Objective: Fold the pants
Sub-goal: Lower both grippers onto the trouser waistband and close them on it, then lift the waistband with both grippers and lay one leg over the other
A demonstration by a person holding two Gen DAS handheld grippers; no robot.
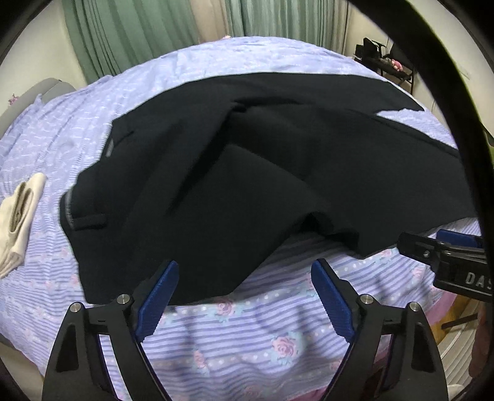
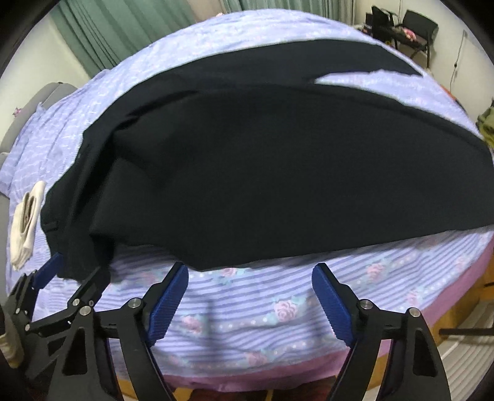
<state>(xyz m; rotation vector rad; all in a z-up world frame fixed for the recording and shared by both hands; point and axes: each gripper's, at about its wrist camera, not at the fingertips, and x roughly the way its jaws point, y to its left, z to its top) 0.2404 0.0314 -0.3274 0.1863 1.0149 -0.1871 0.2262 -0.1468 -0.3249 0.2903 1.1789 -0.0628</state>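
Observation:
Dark navy pants [image 1: 247, 172] lie spread across the bed, waistband to the left, legs running right, with loose folds near the front edge; they also fill the right wrist view [image 2: 262, 172]. My left gripper [image 1: 245, 296] is open and empty, just short of the pants' near edge. My right gripper [image 2: 250, 296] is open and empty, also just in front of the near hem. The right gripper shows at the right of the left wrist view [image 1: 438, 250]. The left gripper shows at the lower left of the right wrist view [image 2: 71, 283].
The bed has a lilac striped floral sheet [image 1: 247, 333] [image 2: 253, 308]. A folded cream cloth [image 1: 18, 216] [image 2: 26, 222] lies on the left. Green curtains [image 1: 139, 34] hang behind. A chair and desk [image 2: 401, 27] stand at the far right.

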